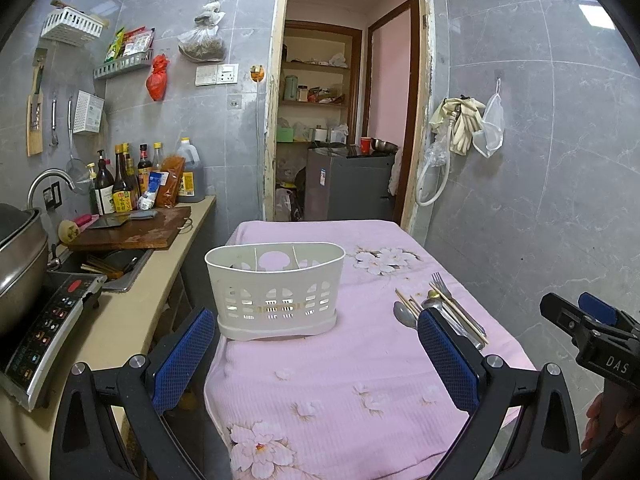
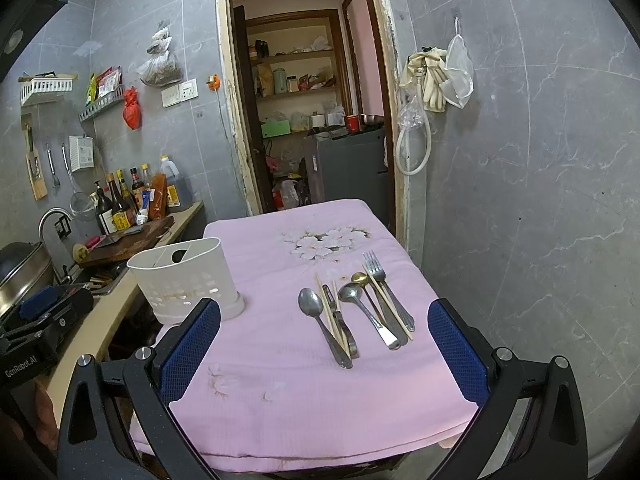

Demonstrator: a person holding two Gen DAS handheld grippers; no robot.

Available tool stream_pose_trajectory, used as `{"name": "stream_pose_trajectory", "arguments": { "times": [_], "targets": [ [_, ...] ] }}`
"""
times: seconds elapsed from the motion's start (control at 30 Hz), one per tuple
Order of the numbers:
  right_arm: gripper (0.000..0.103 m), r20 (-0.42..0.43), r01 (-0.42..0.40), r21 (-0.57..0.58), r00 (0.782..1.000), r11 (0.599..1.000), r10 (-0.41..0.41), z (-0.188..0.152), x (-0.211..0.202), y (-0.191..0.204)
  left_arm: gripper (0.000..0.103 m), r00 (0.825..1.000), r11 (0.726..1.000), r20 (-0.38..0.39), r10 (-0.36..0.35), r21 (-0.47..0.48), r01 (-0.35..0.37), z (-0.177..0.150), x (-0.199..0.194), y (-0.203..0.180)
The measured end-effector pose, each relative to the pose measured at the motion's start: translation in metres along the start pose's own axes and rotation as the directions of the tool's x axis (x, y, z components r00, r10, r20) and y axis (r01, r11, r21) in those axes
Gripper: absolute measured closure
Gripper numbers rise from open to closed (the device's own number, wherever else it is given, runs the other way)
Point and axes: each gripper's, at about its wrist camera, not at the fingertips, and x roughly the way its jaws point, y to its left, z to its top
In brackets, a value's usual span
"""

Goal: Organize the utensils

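Note:
A white slotted utensil caddy [image 1: 276, 292] [image 2: 188, 280] stands empty on the pink floral tablecloth [image 1: 340, 384] [image 2: 280, 380], toward its left side. On the cloth's right side lies a pile of utensils: a steel spoon [image 2: 316, 312], a second spoon [image 2: 360, 308], a gold-bowled spoon [image 2: 360, 279], a fork [image 2: 380, 276] [image 1: 440, 282], a knife [image 2: 340, 320] and wooden chopsticks [image 2: 330, 316] [image 1: 408, 304]. My left gripper [image 1: 316, 356] is open, held short of the caddy. My right gripper [image 2: 324, 348] is open, above the near table edge short of the utensils; it shows at the right edge [image 1: 588, 324] of the left wrist view.
A kitchen counter [image 1: 160, 280] runs along the left with an induction cooker [image 1: 52, 328], a wok [image 1: 16, 272], a sink, a cutting board [image 1: 136, 232] and sauce bottles [image 1: 120, 184]. An open doorway [image 1: 344, 120] is behind the table. A grey tiled wall [image 2: 540, 200] closes the right.

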Motion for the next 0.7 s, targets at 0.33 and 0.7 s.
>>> {"name": "stream_pose_trajectory", "arguments": {
  "times": [0.33,0.7],
  "targets": [
    [0.001,0.000,0.000,-0.001,1.000,1.000,0.000,-0.0002,0.0006,0.0003,0.001,1.000,1.000,0.000,-0.001,0.000,0.001,0.0007,-0.0003,0.0006],
    [0.001,-0.006,0.000,-0.002,1.000,1.000,0.000,-0.0019,0.0011,0.0011,0.001,1.000,1.000,-0.001,-0.001,-0.001,0.001,0.0008,-0.0002,0.0012]
  ]
}}
